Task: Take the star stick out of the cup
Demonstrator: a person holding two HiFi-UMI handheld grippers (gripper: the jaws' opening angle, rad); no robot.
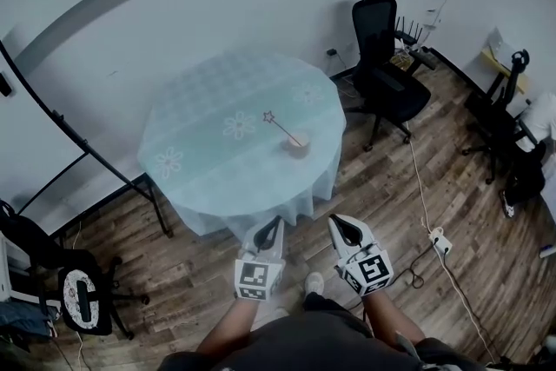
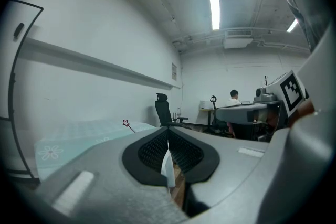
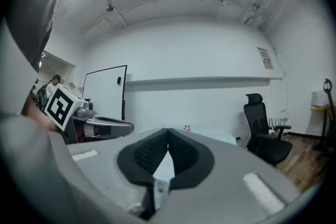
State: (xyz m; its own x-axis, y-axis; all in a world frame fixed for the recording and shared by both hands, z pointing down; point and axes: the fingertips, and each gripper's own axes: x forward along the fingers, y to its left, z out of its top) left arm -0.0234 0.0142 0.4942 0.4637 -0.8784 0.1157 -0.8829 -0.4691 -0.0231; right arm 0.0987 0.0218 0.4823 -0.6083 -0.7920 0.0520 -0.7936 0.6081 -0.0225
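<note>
Nearest, the left claw and right claw are both closed and empty above the wooden floor, short of the desk. Nothing is done yet: the star stick leans in the cup toward the desk's right side, well apart from both. A black office chair stands beyond, apparently no obstacle.

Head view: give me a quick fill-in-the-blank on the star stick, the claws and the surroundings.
1. The star stick stands tilted in the ____ on the round table.
2. The left claw and the right claw are both ____, with nothing between their jaws.
3. The office chair beside the table is ____ in colour.
Missing words: cup; shut; black.
</note>
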